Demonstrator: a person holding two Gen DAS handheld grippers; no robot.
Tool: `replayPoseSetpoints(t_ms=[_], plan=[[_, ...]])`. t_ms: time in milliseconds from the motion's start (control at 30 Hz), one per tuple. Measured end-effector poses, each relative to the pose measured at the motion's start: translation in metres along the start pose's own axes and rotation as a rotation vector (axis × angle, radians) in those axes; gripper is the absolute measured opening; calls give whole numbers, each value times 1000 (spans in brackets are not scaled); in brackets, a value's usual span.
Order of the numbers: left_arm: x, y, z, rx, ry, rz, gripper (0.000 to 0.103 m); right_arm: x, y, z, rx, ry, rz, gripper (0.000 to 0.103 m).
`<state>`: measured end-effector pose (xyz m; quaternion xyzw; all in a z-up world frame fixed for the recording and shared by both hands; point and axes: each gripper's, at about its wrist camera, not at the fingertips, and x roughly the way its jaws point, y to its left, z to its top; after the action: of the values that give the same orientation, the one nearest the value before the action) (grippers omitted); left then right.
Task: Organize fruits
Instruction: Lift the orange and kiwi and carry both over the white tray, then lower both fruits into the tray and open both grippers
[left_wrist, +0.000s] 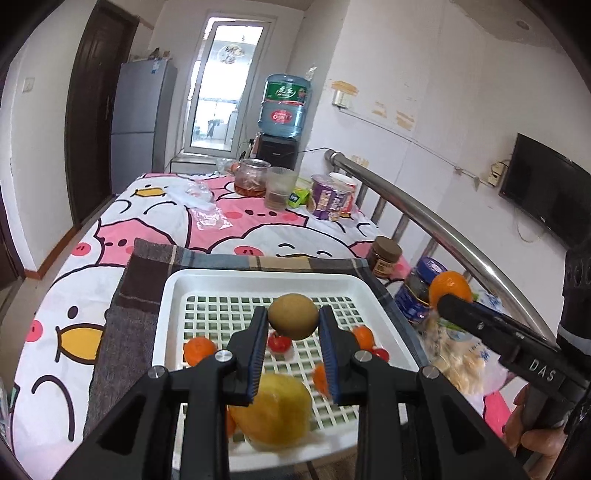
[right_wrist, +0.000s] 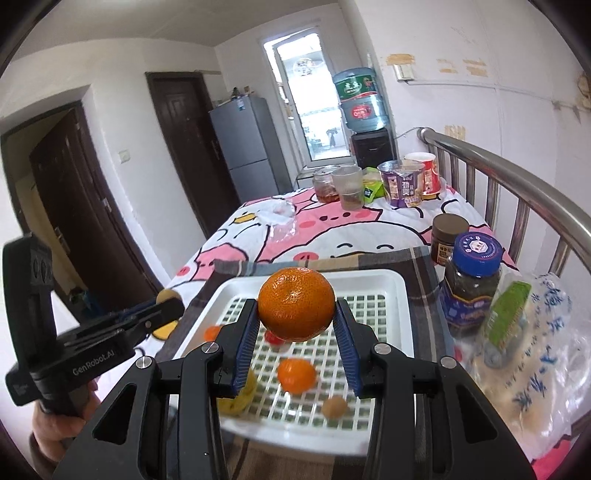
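Note:
My left gripper (left_wrist: 293, 318) is shut on a brown kiwi (left_wrist: 293, 315) and holds it above the white slotted tray (left_wrist: 229, 282). My right gripper (right_wrist: 296, 311) is shut on an orange (right_wrist: 296, 303) above the same tray (right_wrist: 369, 282); it also shows in the left wrist view (left_wrist: 448, 290) at the right. In the tray lie a yellow pear (left_wrist: 275, 411), small oranges (left_wrist: 198, 350), red cherry tomatoes (left_wrist: 277, 342) and a small brown fruit (right_wrist: 334, 406).
The tray rests on a plaid cloth (left_wrist: 147, 273) on a cartoon-print table cover. Jars (right_wrist: 471, 284) and a plastic bag of snacks (right_wrist: 535, 354) stand to the right by a metal rail (left_wrist: 424, 210). Cups and noodle bowls (left_wrist: 328, 197) stand at the far end.

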<state>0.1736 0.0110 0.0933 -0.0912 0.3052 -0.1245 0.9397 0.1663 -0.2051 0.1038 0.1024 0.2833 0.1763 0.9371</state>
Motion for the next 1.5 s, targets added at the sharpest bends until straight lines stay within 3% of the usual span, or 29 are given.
replayPoseSetpoints(t_ms=[433,600,867,1333,1400,1467,1500], plan=[[77,35,17,-74,89,23,30,74,-31,19,82,55,-7,39],[102,53,18,-134,141,-11,30,109,-37,20,71,108,-41,39],[128,64,11,-118,217,16,30,146,-38,8,-1,217,-94,39],[157,66,-8,-86,346,46,30,180,-52,-17,-20,374,-170,40],[157,66,-8,-91,350,36,36,181,-53,-17,-6,379,-164,41],[157,67,-6,-99,347,41,63,179,-53,-15,3,375,-168,49],[154,66,-4,-102,334,39,69,178,-53,-14,6,376,-166,59]])
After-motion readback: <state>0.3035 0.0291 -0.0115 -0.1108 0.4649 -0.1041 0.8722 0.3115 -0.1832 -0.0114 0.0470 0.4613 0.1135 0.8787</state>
